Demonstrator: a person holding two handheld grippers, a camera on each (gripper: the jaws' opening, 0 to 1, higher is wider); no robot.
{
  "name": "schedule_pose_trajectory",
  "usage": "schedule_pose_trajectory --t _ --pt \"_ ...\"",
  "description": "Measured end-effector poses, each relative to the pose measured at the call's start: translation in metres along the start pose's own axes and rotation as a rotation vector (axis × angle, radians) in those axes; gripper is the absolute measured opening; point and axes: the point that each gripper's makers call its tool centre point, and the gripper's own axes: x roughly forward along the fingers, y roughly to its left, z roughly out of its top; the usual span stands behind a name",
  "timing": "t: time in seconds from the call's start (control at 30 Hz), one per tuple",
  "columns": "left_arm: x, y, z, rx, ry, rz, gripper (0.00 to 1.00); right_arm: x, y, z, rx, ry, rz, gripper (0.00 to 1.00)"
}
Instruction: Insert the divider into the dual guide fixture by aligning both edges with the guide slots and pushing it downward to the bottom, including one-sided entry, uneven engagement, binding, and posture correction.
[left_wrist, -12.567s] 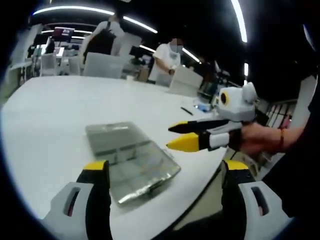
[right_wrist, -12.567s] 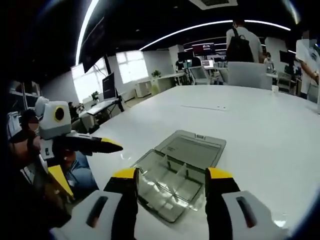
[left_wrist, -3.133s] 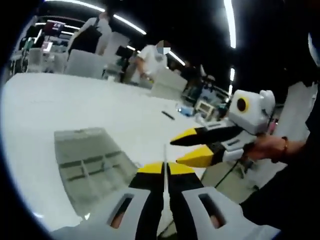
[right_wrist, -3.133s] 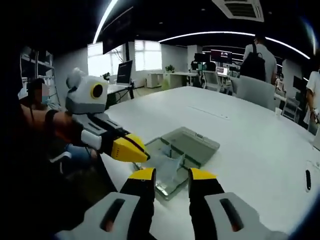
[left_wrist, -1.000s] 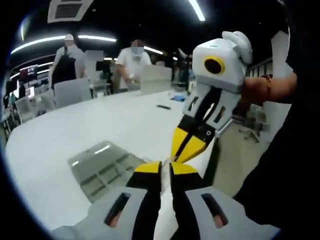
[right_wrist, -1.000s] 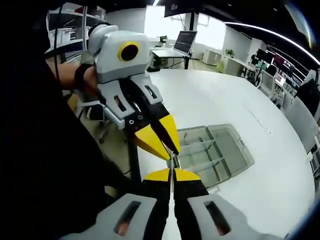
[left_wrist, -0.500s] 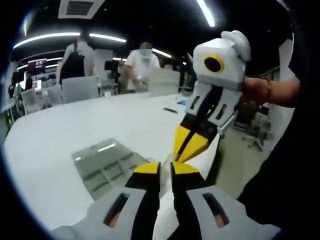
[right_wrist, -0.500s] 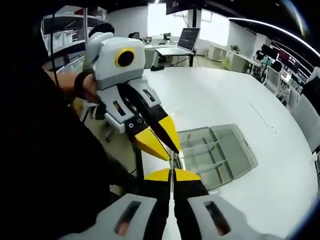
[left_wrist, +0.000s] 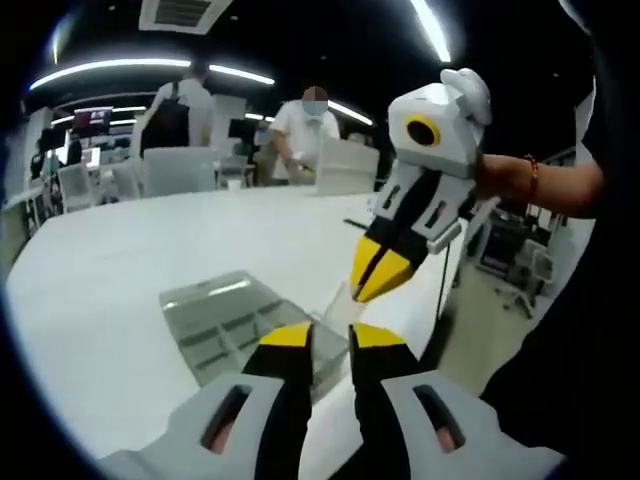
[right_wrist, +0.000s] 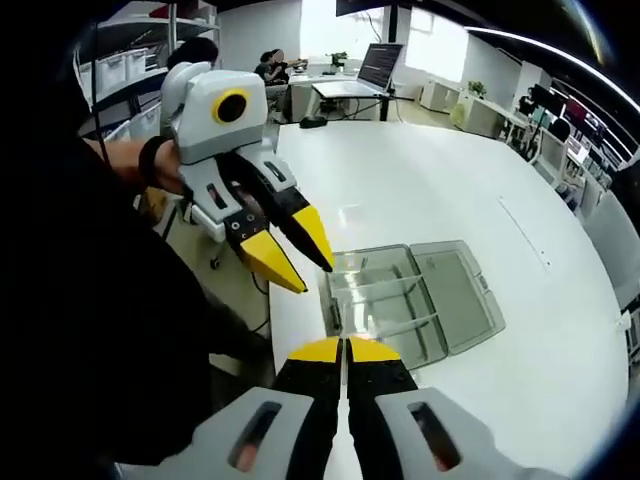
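A clear compartment box (left_wrist: 235, 325) with its lid open flat lies on the white table (left_wrist: 150, 250) near the front edge; in the right gripper view the box (right_wrist: 420, 295) sits just beyond my jaws. The thin clear divider (right_wrist: 343, 335) is held edge-on above the box's near end. My right gripper (right_wrist: 343, 350) is shut on it. In the left gripper view the right gripper (left_wrist: 380, 280) points down, with the divider (left_wrist: 333, 300) at its tips. My left gripper (left_wrist: 330, 335) stands open just below, its jaws apart and holding nothing. The left gripper (right_wrist: 300, 265) hangs beside the divider.
The table's near edge (right_wrist: 285, 330) runs close by the box. Two people (left_wrist: 310, 130) and grey chairs (left_wrist: 180, 170) are at the far side. A dark pen (left_wrist: 355, 222) lies on the table. A laptop (right_wrist: 355, 85) stands on a far desk.
My left gripper has opened and let go of the divider, drawing slightly away. The right gripper stays shut on the divider, which hangs over the box.
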Motion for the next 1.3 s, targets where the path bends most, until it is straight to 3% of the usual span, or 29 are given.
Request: schedule_pose_trajectory --t 0.6,0.77,1.3 --pt "-0.010 0.007 -0.006 -0.034 0.012 0.055 0.23 0.006 -0.024 -0.007 -0.014 0.060 0.019 0.00" --pt "-0.012 0.010 -0.009 -0.038 0.013 0.065 0.26 0.011 -0.025 -0.014 -0.046 0.108 0.032 0.00" --pt "-0.011 0.016 -0.013 -0.045 0.016 0.058 0.37 0.020 -0.041 -0.020 -0.098 0.192 0.059 0.00"
